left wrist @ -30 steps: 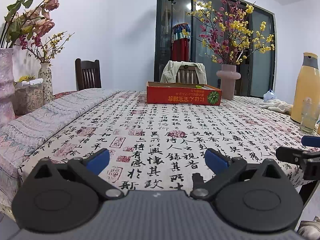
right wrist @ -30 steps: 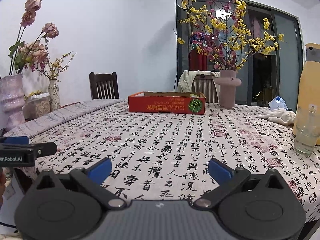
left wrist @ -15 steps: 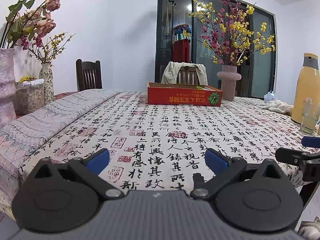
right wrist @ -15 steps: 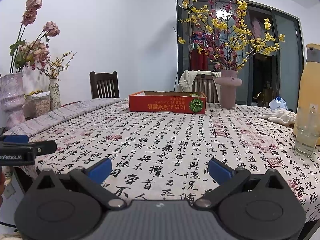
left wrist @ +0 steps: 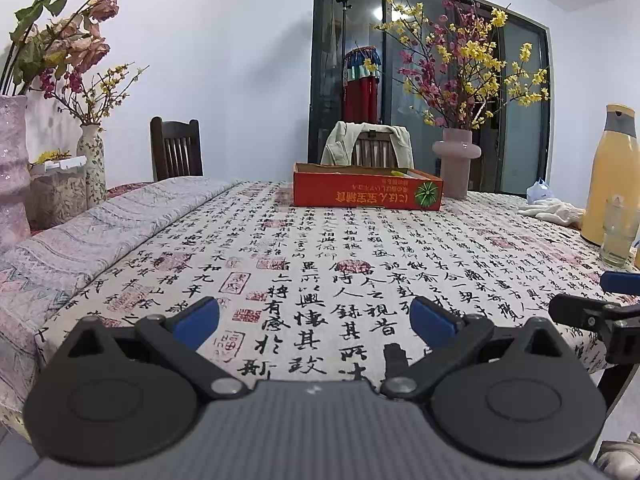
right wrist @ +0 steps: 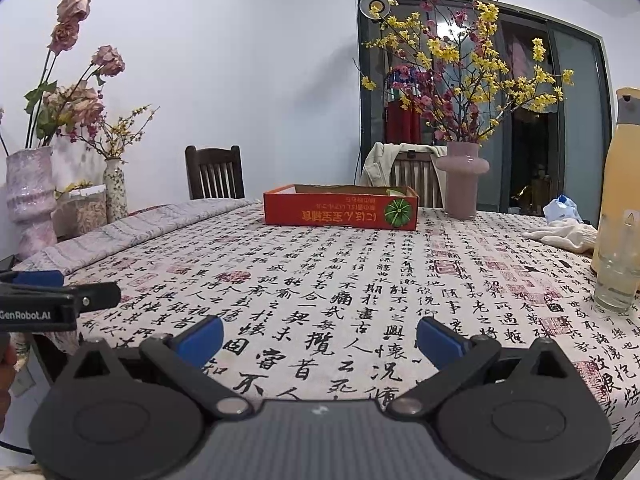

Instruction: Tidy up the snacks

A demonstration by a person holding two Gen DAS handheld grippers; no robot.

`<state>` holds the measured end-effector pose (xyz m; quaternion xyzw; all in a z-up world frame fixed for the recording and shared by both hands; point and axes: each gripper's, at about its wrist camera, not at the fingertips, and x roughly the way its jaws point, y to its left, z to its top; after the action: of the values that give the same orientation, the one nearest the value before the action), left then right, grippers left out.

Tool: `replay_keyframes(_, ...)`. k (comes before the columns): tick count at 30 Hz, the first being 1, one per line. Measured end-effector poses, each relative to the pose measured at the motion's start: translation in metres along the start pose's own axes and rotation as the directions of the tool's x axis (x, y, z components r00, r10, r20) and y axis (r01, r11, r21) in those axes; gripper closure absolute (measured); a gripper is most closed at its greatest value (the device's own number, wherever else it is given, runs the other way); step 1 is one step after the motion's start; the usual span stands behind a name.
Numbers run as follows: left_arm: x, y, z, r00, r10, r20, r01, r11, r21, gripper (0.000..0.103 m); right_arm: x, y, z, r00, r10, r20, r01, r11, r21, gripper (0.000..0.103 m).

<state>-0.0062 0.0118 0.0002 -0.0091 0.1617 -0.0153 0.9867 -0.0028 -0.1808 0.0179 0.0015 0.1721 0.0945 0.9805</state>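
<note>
A shallow red cardboard box (left wrist: 367, 192) (right wrist: 341, 209) stands at the far side of the table with its open top up; what lies inside is mostly hidden, only a yellow-green scrap shows at the rim. My left gripper (left wrist: 314, 322) hovers open over the near table edge with nothing between its blue pads. My right gripper (right wrist: 319, 338) is likewise open and empty, level with the left. Each gripper shows at the side of the other's view: the right one's fingers (left wrist: 592, 312), the left one's fingers (right wrist: 60, 296). No loose snacks show on the cloth.
A calligraphy tablecloth (right wrist: 360, 288) covers the table. A pink vase of blossoms (left wrist: 456, 162), a yellow jug (left wrist: 612, 184), a glass (right wrist: 618, 276) and a white cloth (right wrist: 568, 234) stand at the right. Vases and a jar (left wrist: 60, 196) line the left; chairs stand behind.
Both grippers have stayed almost still, open throughout; the views shifted only slightly.
</note>
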Motion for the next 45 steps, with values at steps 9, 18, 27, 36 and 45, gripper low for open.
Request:
replay_keyframes(9, -0.0012, -0.0006, -0.0001, 1.0, 0.003, 0.004, -0.003, 1.0, 0.0, 0.0, 0.001, -0.0002, -0.0013, 1.0, 0.0, -0.005, 0.0, 1.0, 0.002, 0.0)
replay_keyframes(18, -0.0018, -0.0007, 0.0001, 1.0, 0.005, 0.007, -0.005, 1.0, 0.001, 0.0, 0.0009, -0.0019, -0.0011, 1.0, 0.002, -0.006, -0.002, 1.0, 0.008, 0.0)
replay_keyframes(27, -0.0015, -0.0005, 0.0004, 1.0, 0.003, 0.002, -0.003, 1.0, -0.001, 0.0, -0.0003, -0.0019, -0.0013, 1.0, 0.002, -0.003, -0.002, 1.0, 0.005, 0.0)
replay_keyframes(36, -0.0015, -0.0002, 0.0005, 1.0, 0.002, 0.005, -0.002, 1.0, 0.001, 0.0, -0.0001, -0.0012, -0.0013, 1.0, 0.003, -0.002, -0.003, 1.0, 0.001, 0.0)
replay_keyframes(45, 0.0004, 0.0007, 0.0013, 1.0, 0.009, -0.001, -0.009, 1.0, 0.0, 0.0, 0.0005, -0.0027, -0.0005, 1.0, 0.005, -0.005, -0.005, 1.0, 0.008, 0.0)
